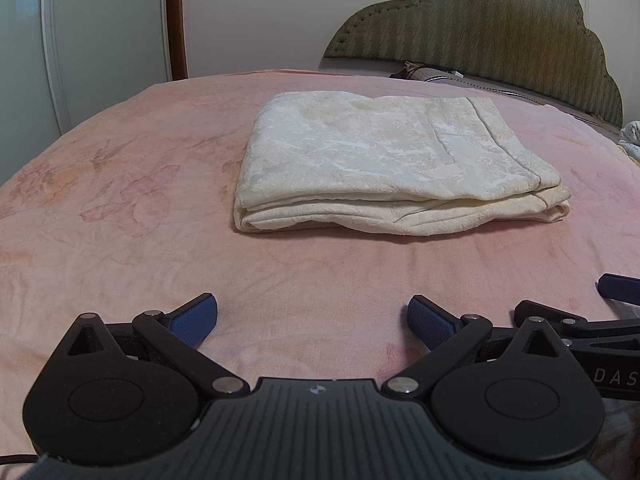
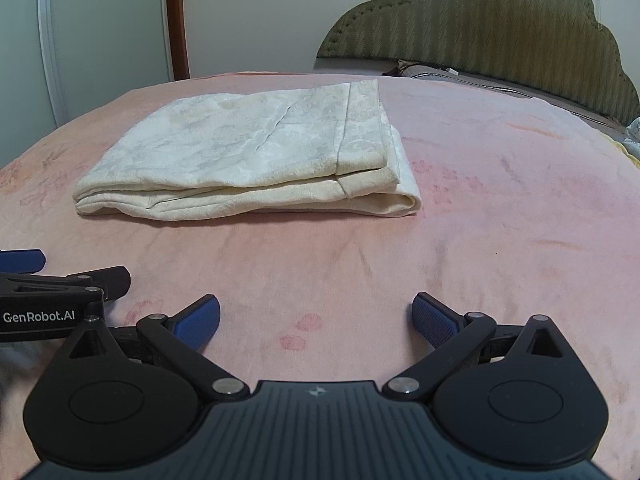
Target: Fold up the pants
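Observation:
Cream patterned pants (image 1: pixel 384 160) lie folded into a flat rectangle of several layers on the pink bed sheet (image 1: pixel 120 240). They also show in the right wrist view (image 2: pixel 248 160), left of centre. My left gripper (image 1: pixel 312 320) is open and empty, low over the sheet, a short way in front of the pants. My right gripper (image 2: pixel 316 320) is open and empty, beside the left one and in front of the pants' right end. Each gripper shows at the edge of the other's view: the right gripper (image 1: pixel 608 320), the left gripper (image 2: pixel 48 292).
A padded olive headboard (image 1: pixel 500 28) stands at the back right with pillows (image 1: pixel 460 78) below it. A white wardrobe (image 1: pixel 100 40) and a brown door frame (image 1: pixel 176 20) stand beyond the bed's far left. Some light fabric (image 1: pixel 630 140) lies at the right edge.

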`<state>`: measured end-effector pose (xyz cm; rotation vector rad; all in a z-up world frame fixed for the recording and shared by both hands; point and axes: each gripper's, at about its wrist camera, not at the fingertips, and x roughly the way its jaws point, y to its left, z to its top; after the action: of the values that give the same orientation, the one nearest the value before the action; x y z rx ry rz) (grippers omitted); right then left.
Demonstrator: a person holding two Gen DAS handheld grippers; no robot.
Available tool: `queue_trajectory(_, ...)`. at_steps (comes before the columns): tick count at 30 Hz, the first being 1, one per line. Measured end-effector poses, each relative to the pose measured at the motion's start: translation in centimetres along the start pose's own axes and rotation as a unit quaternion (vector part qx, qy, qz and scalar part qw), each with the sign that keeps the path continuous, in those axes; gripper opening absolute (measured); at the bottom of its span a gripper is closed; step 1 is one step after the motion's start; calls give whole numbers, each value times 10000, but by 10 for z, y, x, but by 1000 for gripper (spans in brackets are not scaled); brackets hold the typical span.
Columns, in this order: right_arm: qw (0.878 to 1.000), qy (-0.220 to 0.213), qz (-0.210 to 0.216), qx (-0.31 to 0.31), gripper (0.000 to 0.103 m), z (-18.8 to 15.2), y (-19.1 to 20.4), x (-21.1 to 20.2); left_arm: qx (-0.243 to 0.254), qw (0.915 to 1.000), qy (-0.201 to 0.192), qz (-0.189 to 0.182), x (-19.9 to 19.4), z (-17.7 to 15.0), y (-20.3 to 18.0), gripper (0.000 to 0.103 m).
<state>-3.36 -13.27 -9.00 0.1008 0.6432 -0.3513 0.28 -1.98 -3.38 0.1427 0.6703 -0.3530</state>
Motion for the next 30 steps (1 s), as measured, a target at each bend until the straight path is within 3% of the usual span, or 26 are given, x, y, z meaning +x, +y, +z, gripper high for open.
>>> queue_trajectory(3, 10000, 4, 4, 7, 103, 0, 0, 0, -15, 10000, 30, -43, 0, 1, 3, 103)
queue_trajectory(9, 10000, 7, 13, 23, 103, 0, 1, 1, 156, 9983, 449, -346, -3, 8, 9, 103)
queue_trajectory(15, 10000, 12, 6, 21, 103, 0, 1, 1, -222, 9977, 257, -592, -15, 5, 17, 102)
queue_trajectory(17, 10000, 14, 12, 31, 103, 0, 1, 1, -317, 9984, 74, -461, -18, 10, 19, 102)
queue_trajectory(19, 10000, 14, 29, 51, 103, 0, 0, 1, -158, 9998, -55, -55, -17, 19, 17, 102)
queue_trajectory(22, 10000, 19, -28, 0, 103, 0, 3, 1, 98, 9995, 145, 271, -5, 31, 14, 102)
queue_trajectory(30, 10000, 20, -14, 24, 103, 0, 2, 0, -56, 9993, 367, 65, 13, 26, 15, 103)
